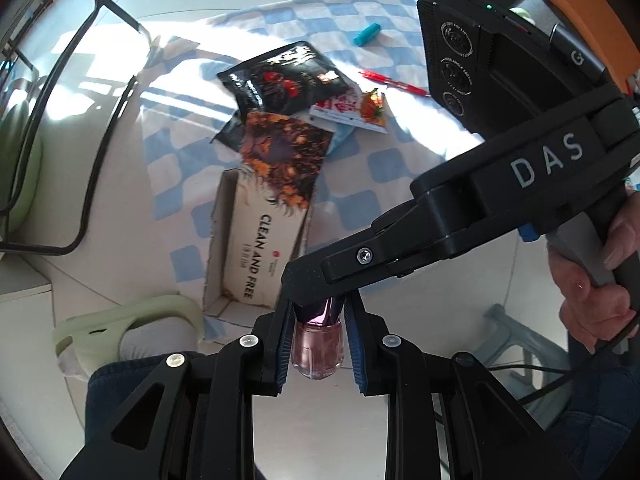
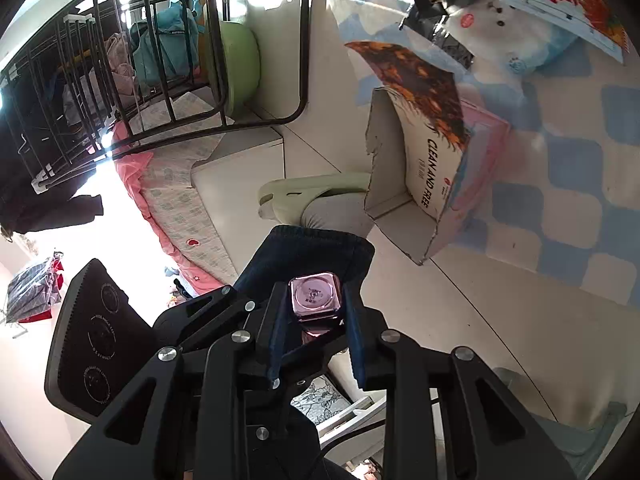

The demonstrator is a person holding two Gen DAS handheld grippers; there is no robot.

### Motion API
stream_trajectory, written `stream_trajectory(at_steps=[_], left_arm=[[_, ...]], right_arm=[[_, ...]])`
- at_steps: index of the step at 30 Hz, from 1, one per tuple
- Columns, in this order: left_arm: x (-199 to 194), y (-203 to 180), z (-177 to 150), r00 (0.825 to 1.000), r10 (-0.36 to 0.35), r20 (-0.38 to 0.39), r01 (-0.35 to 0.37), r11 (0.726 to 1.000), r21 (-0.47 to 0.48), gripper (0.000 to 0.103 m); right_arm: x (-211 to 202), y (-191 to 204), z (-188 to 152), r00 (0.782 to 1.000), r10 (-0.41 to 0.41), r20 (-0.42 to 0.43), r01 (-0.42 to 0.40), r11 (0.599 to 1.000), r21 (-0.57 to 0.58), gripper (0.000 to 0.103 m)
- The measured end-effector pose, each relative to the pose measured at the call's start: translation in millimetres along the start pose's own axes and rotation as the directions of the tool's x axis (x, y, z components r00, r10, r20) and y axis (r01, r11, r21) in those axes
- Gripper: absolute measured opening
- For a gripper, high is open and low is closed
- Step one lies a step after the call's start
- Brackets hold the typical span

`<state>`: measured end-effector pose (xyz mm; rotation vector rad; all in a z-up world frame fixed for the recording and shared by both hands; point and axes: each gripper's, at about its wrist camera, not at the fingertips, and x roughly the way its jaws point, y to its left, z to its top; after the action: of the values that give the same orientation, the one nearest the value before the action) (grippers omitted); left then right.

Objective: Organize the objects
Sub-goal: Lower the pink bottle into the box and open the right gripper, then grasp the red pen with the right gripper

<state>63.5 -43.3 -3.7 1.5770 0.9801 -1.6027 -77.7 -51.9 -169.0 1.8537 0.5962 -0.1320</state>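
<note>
A small pink glass bottle [image 1: 317,350] with a shiny pink cap sits between the fingers of my left gripper [image 1: 318,340], which holds its body. My right gripper [image 2: 314,308] is shut on the bottle's cap [image 2: 315,296], seen end-on in the right wrist view. The right gripper's body [image 1: 500,200] crosses the left view from the right, its fingers meeting the cap [image 1: 320,310]. Both hold the bottle above the floor, in front of an open cardboard box [image 1: 256,240] marked "CLEAN AND FREE" on a blue checked cloth [image 1: 360,184].
On the cloth lie a black snack bag [image 1: 284,76], a red and white packet [image 1: 352,110], a red pen [image 1: 394,82] and a teal tube [image 1: 366,35]. A green slipper [image 1: 128,328] and my knee are below. A black metal rack [image 2: 160,60] stands left.
</note>
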Motion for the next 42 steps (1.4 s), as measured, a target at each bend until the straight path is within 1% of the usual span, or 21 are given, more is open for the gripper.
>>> stream_trajectory(at_steps=[2,4,5,7,9,11,13,14,15,18,19,23,26,27,29,31,35,36,38,40,42], left_arm=[[7,9,4,0.997,0.070,-0.027,-0.071,0.997,-0.043,0.022],[13,25,8,0.991,0.113,-0.066,-0.121,0.984,-0.132,0.022],[16,33,8,0.991,0.104,-0.085,-0.118,0.977,-0.180,0.023],[18,43,10,0.992,0.078,-0.103,-0.102,0.964,-0.247,0.034],[20,46,12,0.989,0.097,-0.110,-0.123,0.958,-0.258,0.067],[20,46,18,0.982,0.143,-0.121,-0.169,0.955,-0.245,0.070],[15,38,20,0.980,0.160,-0.118,-0.186,0.950,-0.251,0.070],[10,37,21,0.982,0.158,-0.101,-0.180,0.946,-0.270,0.070],[4,36,23,0.986,0.149,-0.078,-0.166,0.940,-0.297,0.070],[-17,44,25,0.997,0.082,-0.003,-0.077,0.923,-0.377,0.070],[-26,47,24,0.998,0.063,0.018,-0.051,0.915,-0.401,0.070],[-45,56,29,0.995,0.042,0.087,0.001,0.897,-0.442,0.070],[-53,59,34,0.990,0.039,0.134,0.030,0.879,-0.476,0.070],[-53,61,35,0.989,0.030,0.142,0.044,0.869,-0.492,0.070],[-50,64,35,0.991,0.005,0.136,0.068,0.849,-0.524,0.070],[-47,66,37,0.993,-0.017,0.120,0.080,0.837,-0.541,0.070],[-44,70,44,0.997,-0.002,0.080,0.044,0.847,-0.529,0.070],[-44,70,44,0.998,0.004,0.070,0.034,0.848,-0.529,0.070],[-45,70,45,0.998,0.001,0.059,0.031,0.844,-0.536,0.070],[-46,71,43,0.998,-0.017,0.064,0.050,0.833,-0.551,0.070],[-47,71,45,0.997,-0.031,0.068,0.064,0.821,-0.567,0.070]], right_arm=[[6,0,8,1.000,-0.013,0.017,0.013,0.999,0.039,0.038],[4,-4,14,0.996,-0.067,0.053,0.062,0.993,0.100,0.092],[-1,-6,16,0.991,-0.102,0.081,0.092,0.989,0.120,0.101],[-19,-14,17,0.979,-0.139,0.149,0.118,0.983,0.143,0.102],[-39,-30,18,0.974,-0.136,0.180,0.106,0.980,0.169,0.102],[-64,-52,16,0.964,-0.162,0.209,0.118,0.971,0.209,0.102],[-90,-75,15,0.936,-0.244,0.252,0.182,0.952,0.245,0.102],[-106,-88,15,0.906,-0.314,0.283,0.241,0.934,0.264,0.102],[-121,-98,15,0.860,-0.400,0.318,0.316,0.905,0.283,0.102],[-158,-114,19,0.664,-0.622,0.416,0.533,0.783,0.320,0.102],[-166,-118,23,0.624,-0.656,0.425,0.579,0.753,0.312,0.102],[-180,-138,58,0.540,-0.764,0.352,0.718,0.637,0.282,0.093],[-175,-146,93,0.429,-0.864,0.264,0.849,0.486,0.210,0.085],[-174,-144,104,0.417,-0.865,0.278,0.860,0.475,0.187,0.079],[-177,-138,121,0.455,-0.824,0.337,0.828,0.531,0.181,0.076],[-178,-135,138,0.469,-0.804,0.367,0.806,0.559,0.194,0.072],[-160,-140,171,0.446,-0.844,0.299,0.863,0.494,0.108,0.055],[-155,-138,176,0.398,-0.867,0.300,0.896,0.437,0.074,0.052],[-149,-138,183,0.354,-0.888,0.294,0.925,0.379,0.029,0.041],[-154,-140,181,0.369,-0.881,0.295,0.916,0.398,0.043,0.028],[-159,-143,170,0.349,-0.888,0.299,0.919,0.387,0.078,0.018]])
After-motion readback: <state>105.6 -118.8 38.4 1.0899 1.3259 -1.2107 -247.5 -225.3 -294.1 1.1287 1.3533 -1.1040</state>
